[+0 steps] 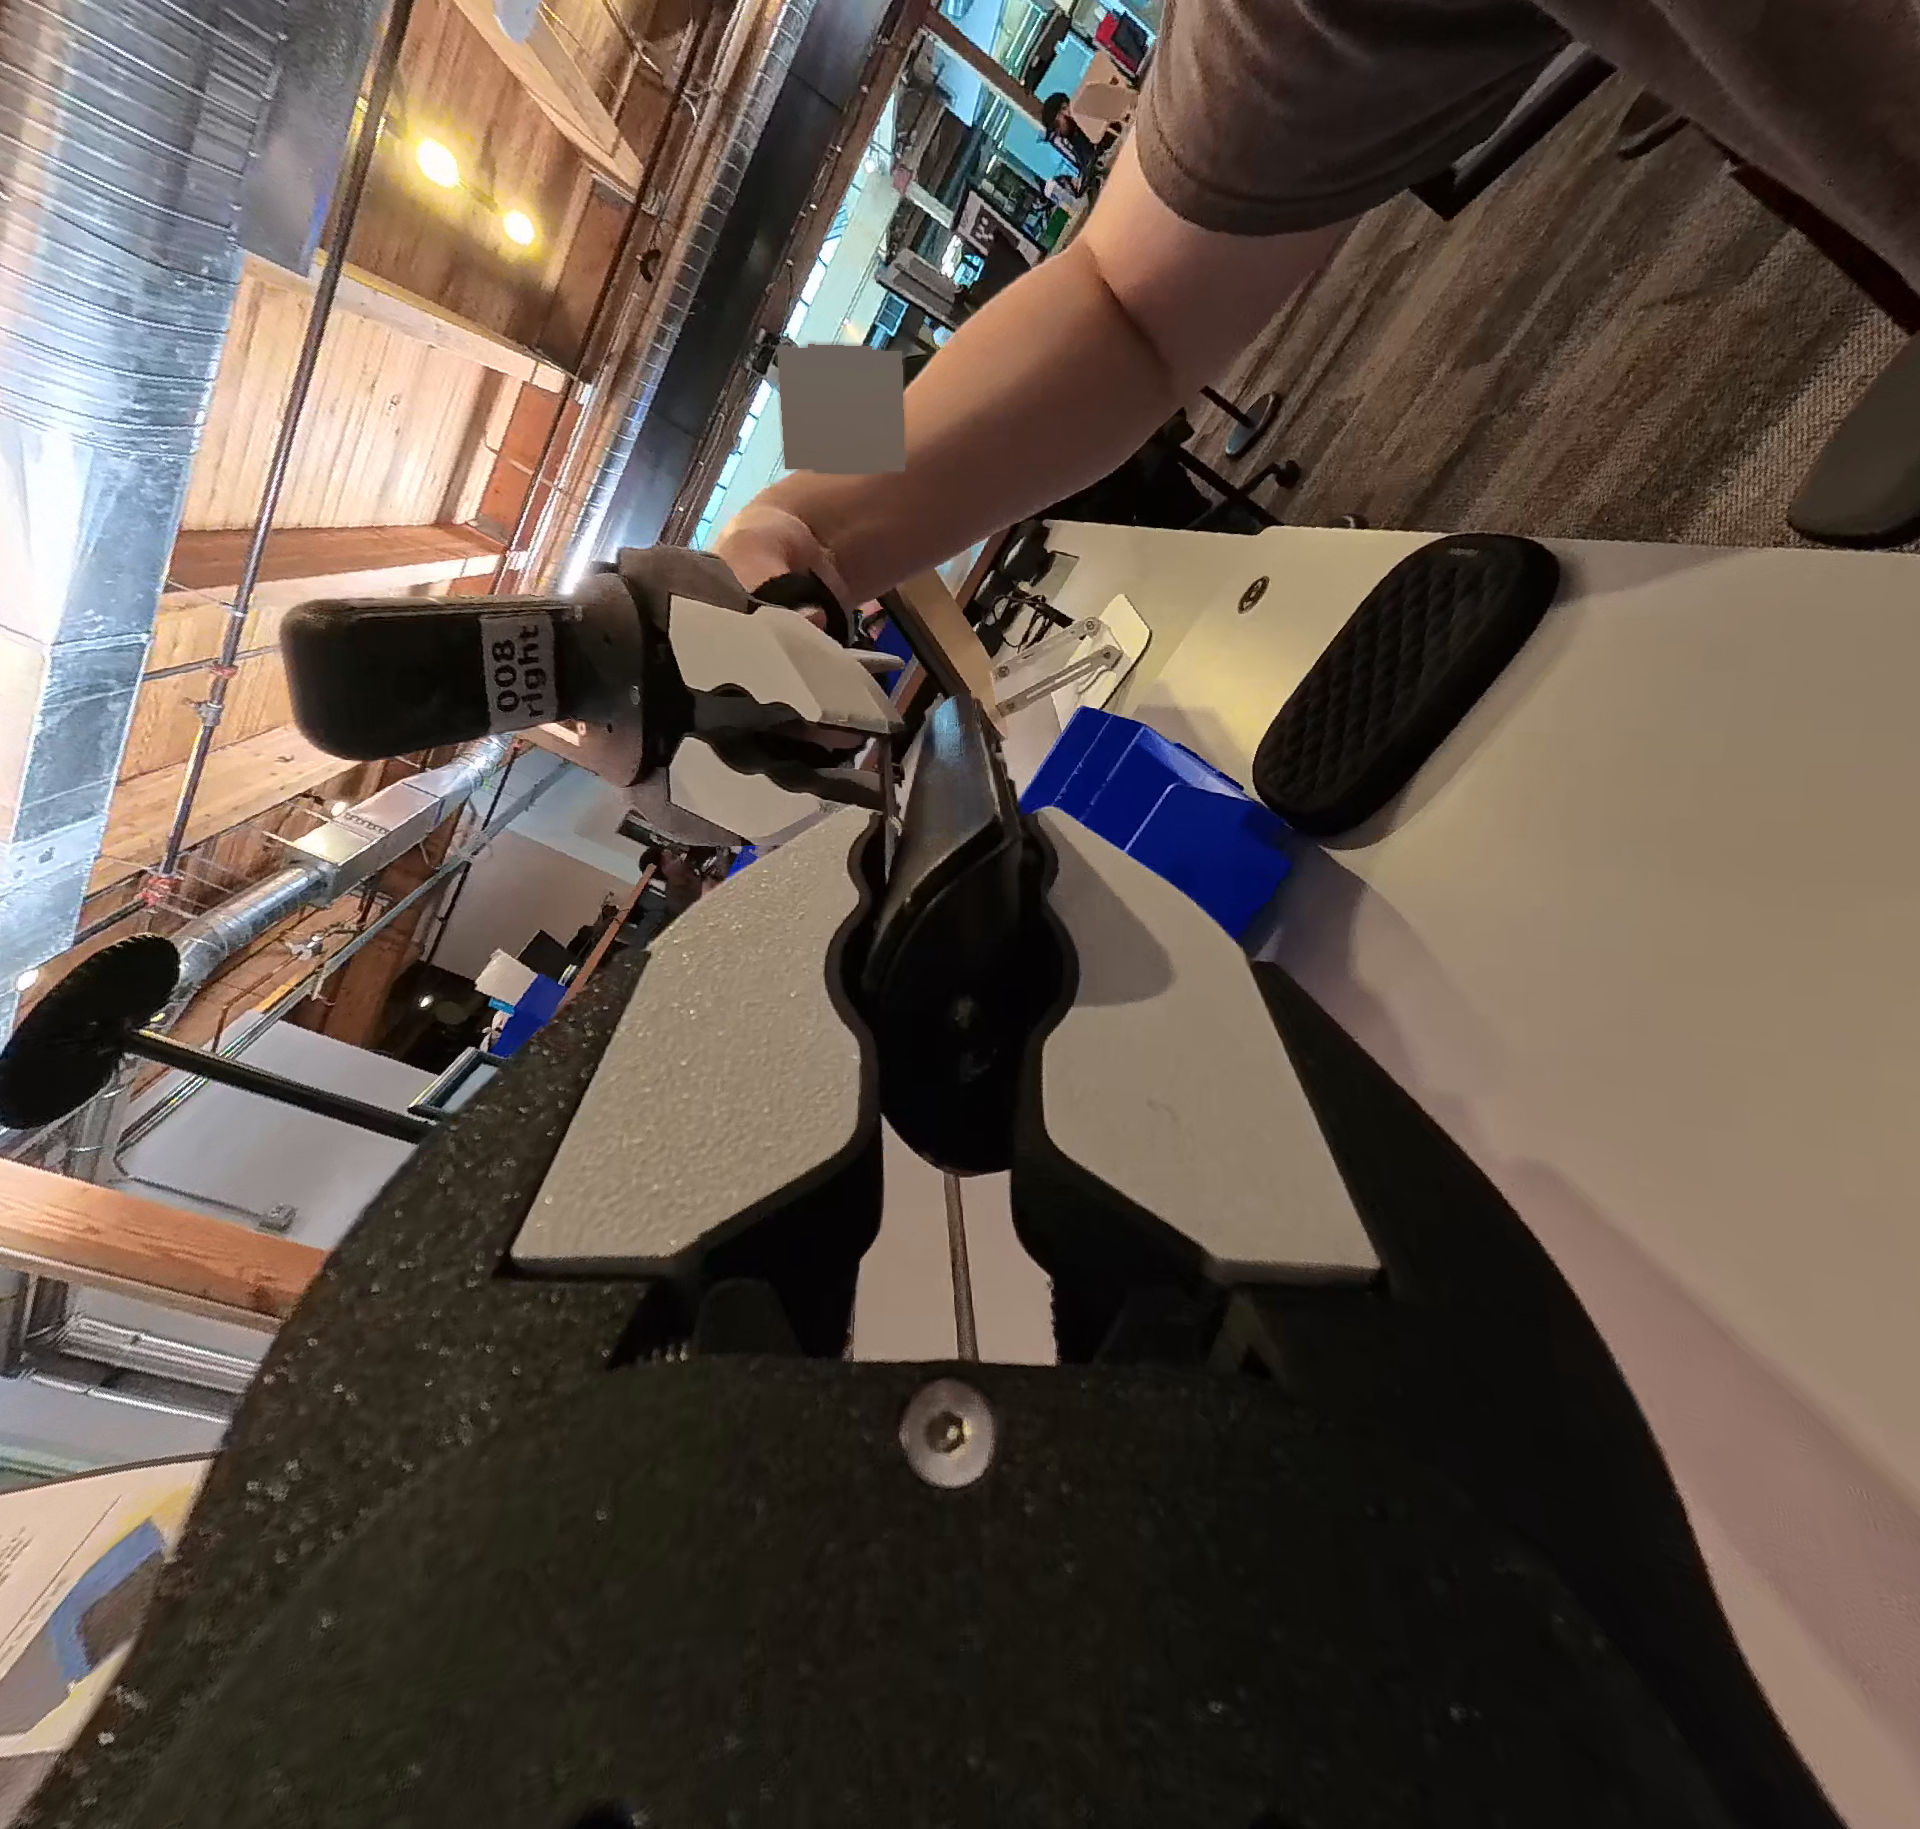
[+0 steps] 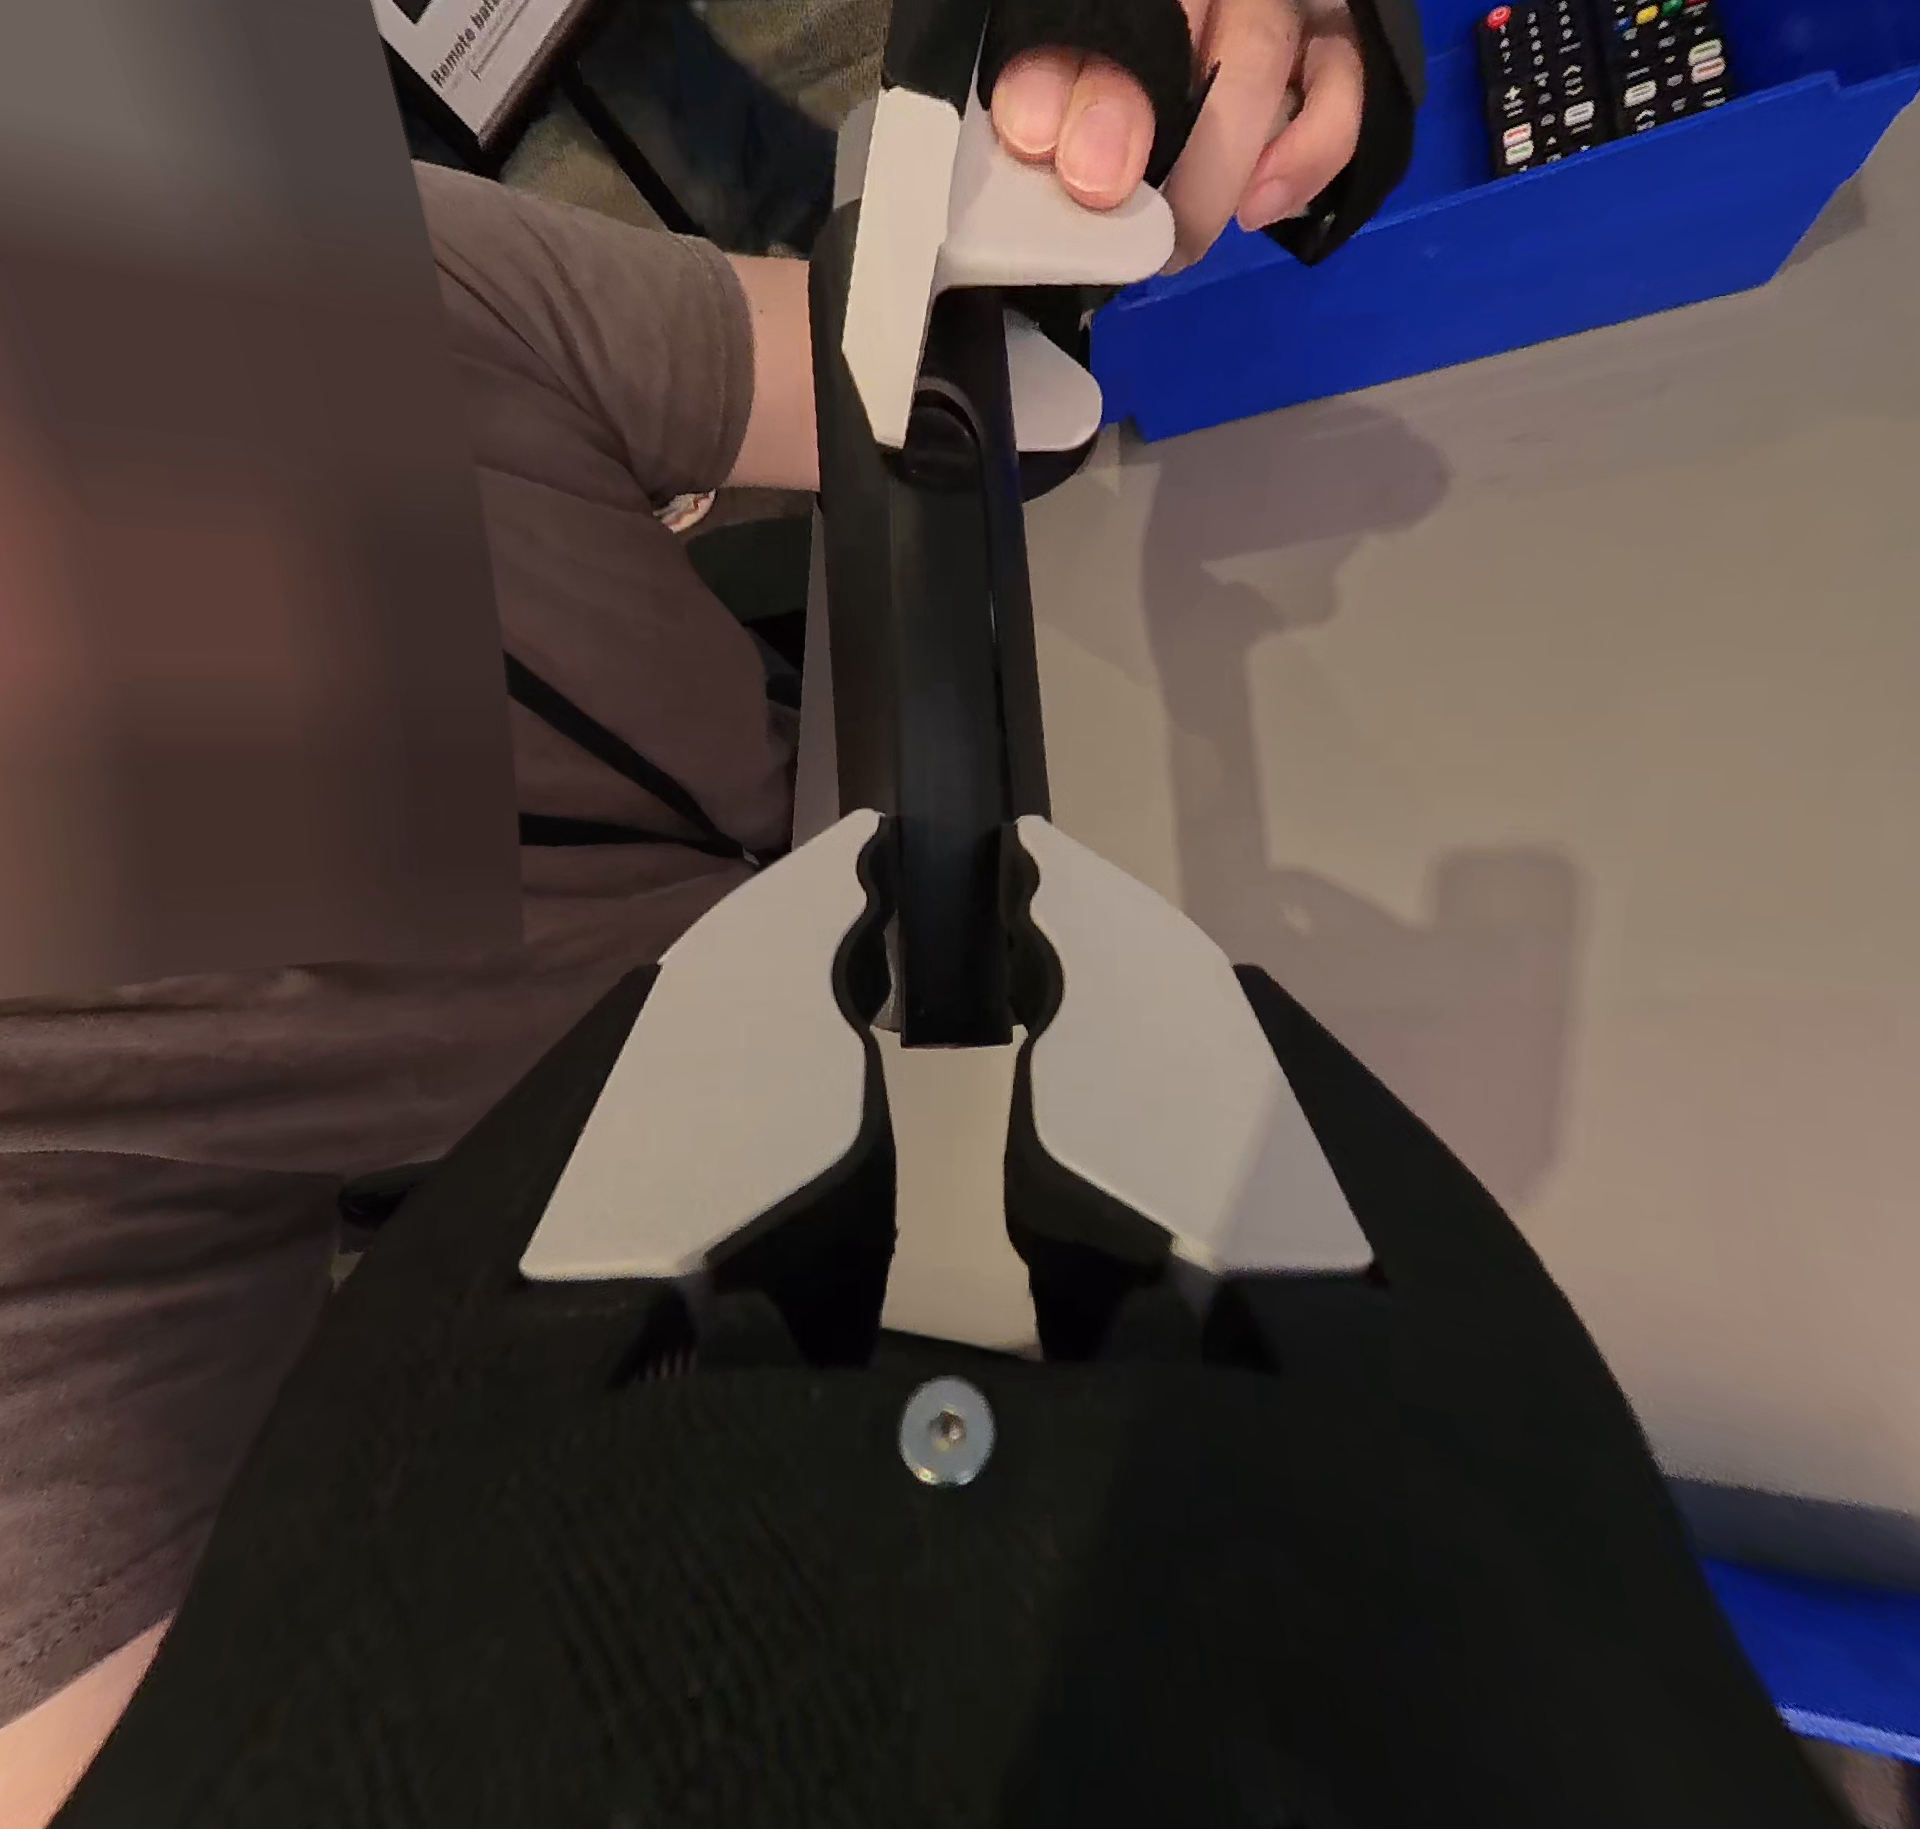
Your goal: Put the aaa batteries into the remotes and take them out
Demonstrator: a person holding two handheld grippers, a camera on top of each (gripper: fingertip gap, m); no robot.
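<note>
We note an open-plan workshop-style office: exposed timber ceiling [image 1: 436, 408] with metal ducting [image 1: 104, 429], white worktable [image 1: 1662, 948], blue parts bins [image 2: 1558, 252], further desks with equipment [image 1: 997, 200] behind.

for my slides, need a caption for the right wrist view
Both grippers clamp one black remote above the table; two more lie in the blue bin.

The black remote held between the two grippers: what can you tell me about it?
The remote is a long, slim, glossy black bar, apparently plastic, seen edge-on, so its button face is hidden. It is held in the air above the pale table. The right gripper clamps one end between its pale fingers; the left gripper clamps the other end, which looks rounded. Only the grippers touch it. I cannot tell whether its battery cover is on, or whether batteries are inside.
</note>
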